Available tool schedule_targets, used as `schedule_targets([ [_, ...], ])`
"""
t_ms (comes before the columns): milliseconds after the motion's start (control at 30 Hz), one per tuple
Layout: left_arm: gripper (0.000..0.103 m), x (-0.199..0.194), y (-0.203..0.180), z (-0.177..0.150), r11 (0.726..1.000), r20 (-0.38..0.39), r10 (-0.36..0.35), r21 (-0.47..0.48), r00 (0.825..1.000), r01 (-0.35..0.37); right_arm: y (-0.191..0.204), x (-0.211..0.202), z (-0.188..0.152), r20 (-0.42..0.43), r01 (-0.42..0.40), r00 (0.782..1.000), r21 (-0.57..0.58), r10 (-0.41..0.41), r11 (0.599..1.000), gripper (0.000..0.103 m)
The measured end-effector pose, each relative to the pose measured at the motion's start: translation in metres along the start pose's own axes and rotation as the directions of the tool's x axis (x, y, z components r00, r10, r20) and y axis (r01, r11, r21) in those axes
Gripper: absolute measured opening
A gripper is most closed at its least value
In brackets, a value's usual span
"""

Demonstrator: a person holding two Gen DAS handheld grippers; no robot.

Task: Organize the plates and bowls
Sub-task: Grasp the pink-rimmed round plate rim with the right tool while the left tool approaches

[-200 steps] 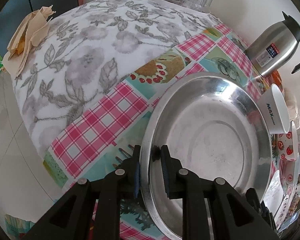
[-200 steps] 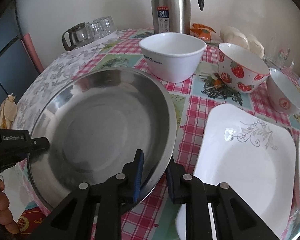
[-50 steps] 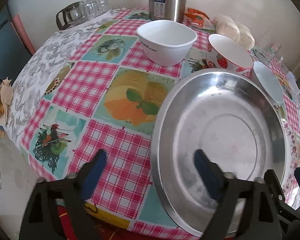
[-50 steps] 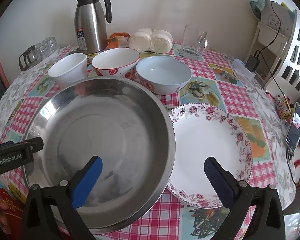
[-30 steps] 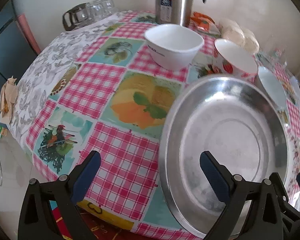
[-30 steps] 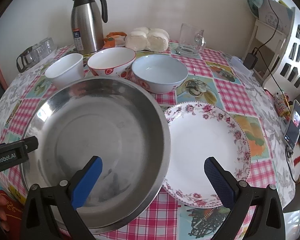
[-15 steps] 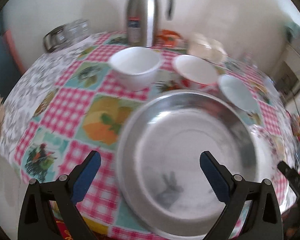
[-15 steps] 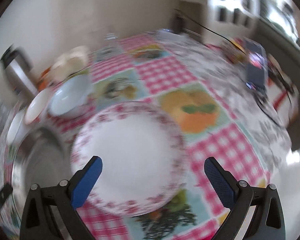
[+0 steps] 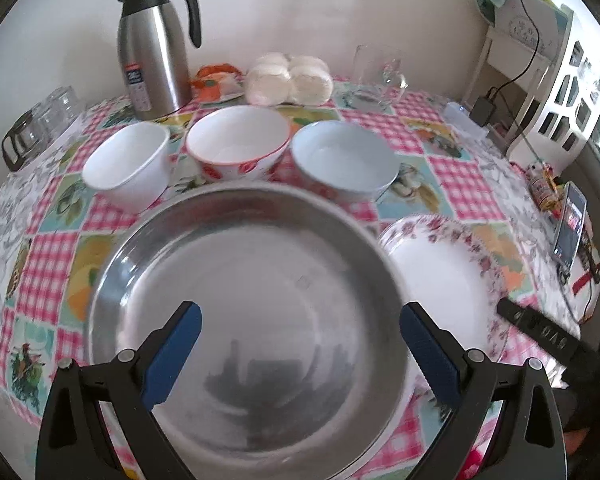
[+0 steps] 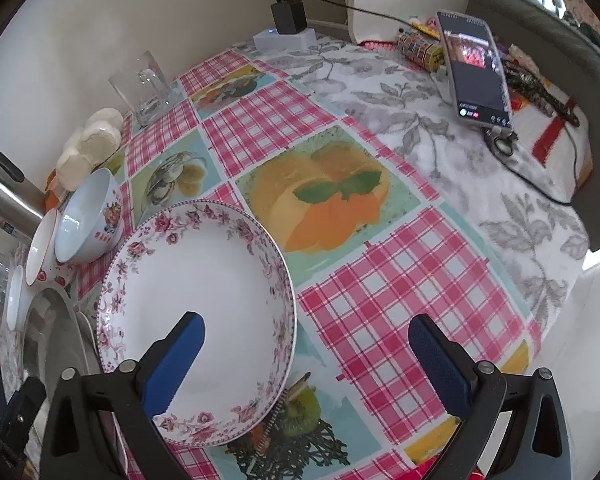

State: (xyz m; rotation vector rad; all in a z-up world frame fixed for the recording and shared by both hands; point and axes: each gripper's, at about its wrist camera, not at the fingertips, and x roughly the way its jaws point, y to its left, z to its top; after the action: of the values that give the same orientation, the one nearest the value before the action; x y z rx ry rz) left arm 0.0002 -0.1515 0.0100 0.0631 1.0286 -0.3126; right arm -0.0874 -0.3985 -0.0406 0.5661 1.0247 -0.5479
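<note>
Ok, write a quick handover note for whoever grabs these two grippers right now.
Left gripper: open, empty, hovering over the steel pan.
Right gripper: open, empty, over the floral plate's right edge.
Layout: steel pan sits at the table's near edge, its rim overlapping the floral plate on its right. Behind it, a row: white bowl, strawberry bowl, pale blue bowl.
Done: pan set down and released.
Left: probably stack the floral plate and nest the three bowls.
</note>
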Motion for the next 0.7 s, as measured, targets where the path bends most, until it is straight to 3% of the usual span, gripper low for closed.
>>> schedule_targets([
  [167,0.102,0.003,-0.014,0.012,0.998,0.011,-0.058,0.006,0.998,0.058,0.006,0.013,0.002,-0.014,-0.023,1.0,-0.004,0.023,1.0,0.103],
  [300,0.102,0.013,-0.031,0.023,0.994,-0.025,-0.102,0.028,0.994,0.103,0.012,0.019,0.002,-0.017,-0.011,1.0,-0.022,0.01,1.0,0.102],
  [467,0.102,0.021,-0.048,0.03,0.995,-0.03,-0.082,0.054,0.996,0.083,0.014,0.02,0.005,-0.005,-0.006,1.0,-0.021,0.005,1.0,0.091],
  [567,0.102,0.026,-0.054,0.033,0.995,-0.033,-0.071,0.062,0.997,0.073,0.012,0.022,0.007,-0.002,0.0,1.0,-0.012,0.0,1.0,0.077],
  [700,0.102,0.028,-0.059,0.039,0.997,-0.023,-0.052,0.056,0.998,0.053,0.008,0.025,0.01,-0.002,0.002,1.0,-0.002,-0.002,1.0,0.048],
])
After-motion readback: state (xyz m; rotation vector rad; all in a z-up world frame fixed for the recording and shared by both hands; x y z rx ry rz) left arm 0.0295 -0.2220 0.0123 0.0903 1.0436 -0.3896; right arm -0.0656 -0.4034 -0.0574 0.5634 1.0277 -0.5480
